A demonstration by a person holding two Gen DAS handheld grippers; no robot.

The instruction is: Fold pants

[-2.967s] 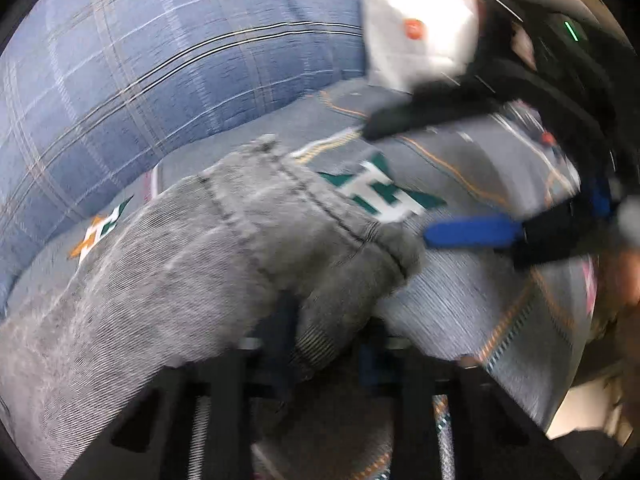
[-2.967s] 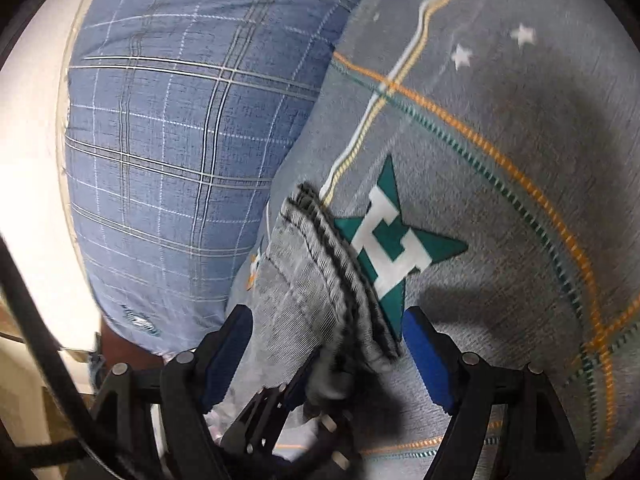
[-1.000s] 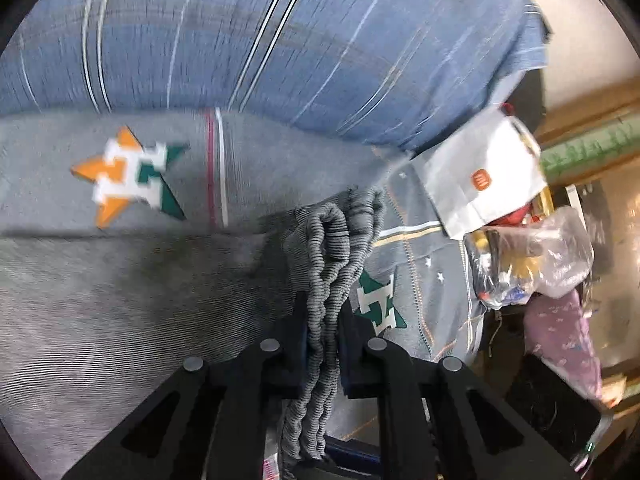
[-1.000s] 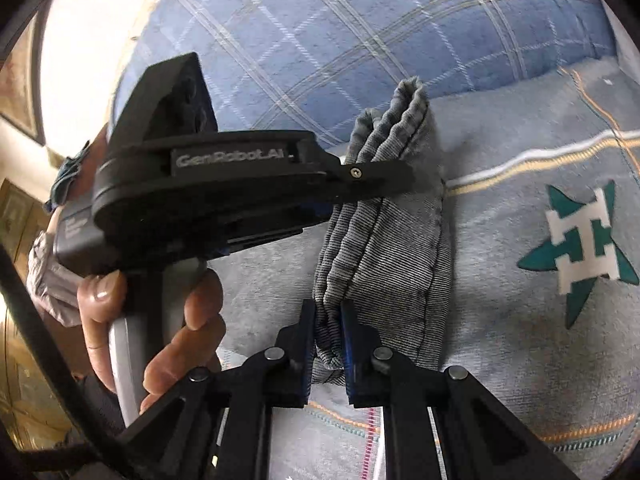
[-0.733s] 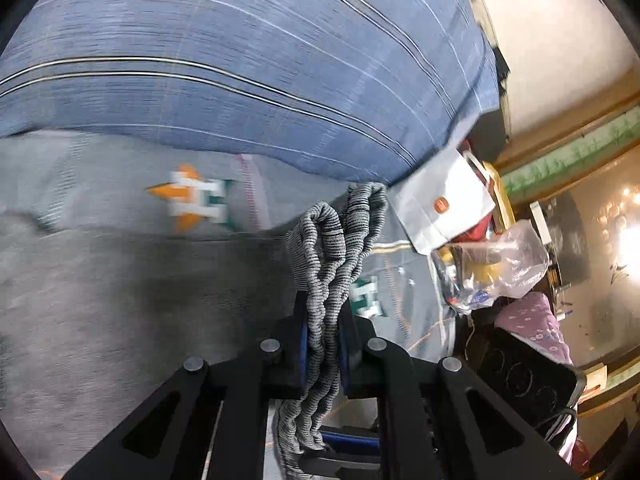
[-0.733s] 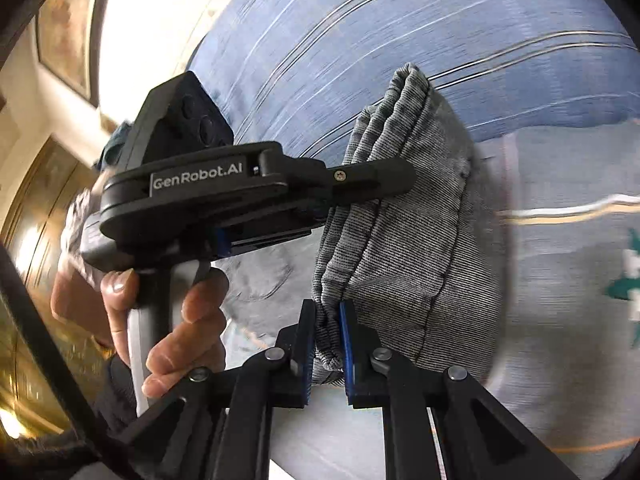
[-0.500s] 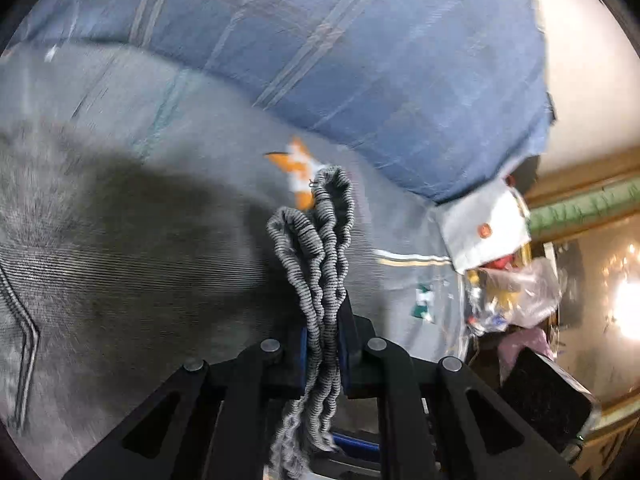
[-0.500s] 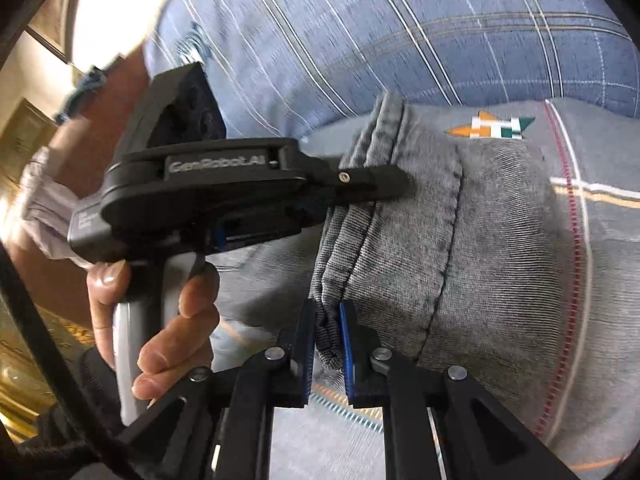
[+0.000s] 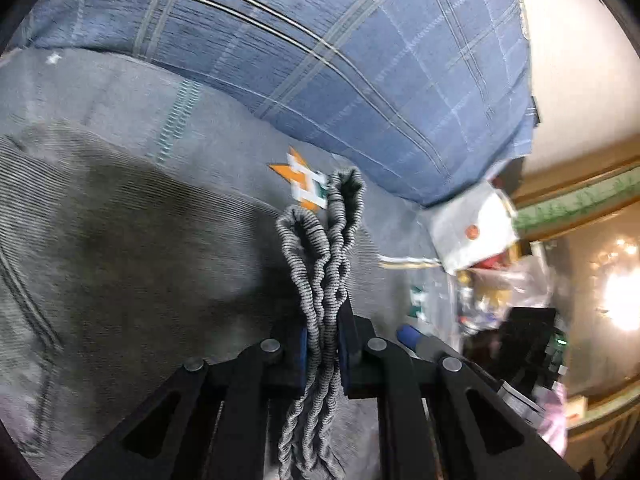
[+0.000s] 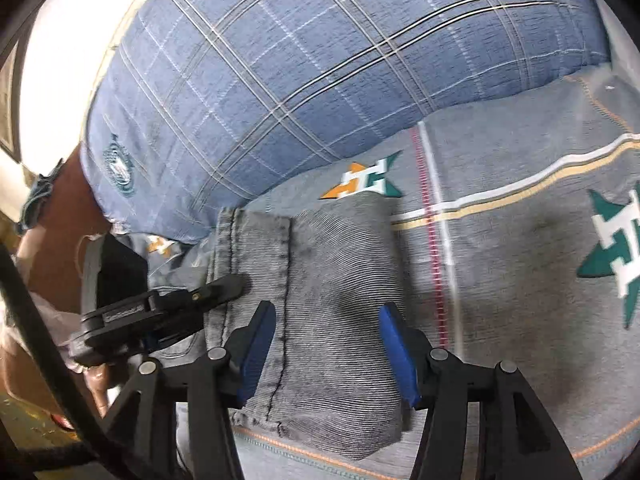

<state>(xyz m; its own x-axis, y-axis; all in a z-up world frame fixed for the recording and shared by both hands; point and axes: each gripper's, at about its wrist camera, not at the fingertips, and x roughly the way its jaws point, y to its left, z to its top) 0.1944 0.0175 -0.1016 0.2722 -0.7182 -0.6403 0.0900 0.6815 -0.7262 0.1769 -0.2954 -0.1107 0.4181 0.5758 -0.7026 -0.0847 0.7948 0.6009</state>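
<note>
We judge the step in hand to be laying the carried end of the grey ribbed denim pants (image 10: 332,300) down as a fold, and to do it well we should lower the held edge flat onto the layer beneath, line up the stitched hems, and only then let go, so the stack does not slump or twist. The pants lie on a grey bedcover printed with star emblems and stripes (image 10: 520,264), just in front of a blue plaid pillow (image 10: 304,76). Our left gripper (image 9: 323,340) has its fingers pressed together on several bunched layers of the pants' edge, which stand up between the blue pads and loop above them. Our right gripper (image 10: 328,356) has its blue-padded fingers (image 10: 394,350) spread wide, one to either side of the folded stack; we cannot tell whether they touch the cloth. In the right wrist view the left gripper's black finger reaches onto the hemmed edge from the left.
</note>
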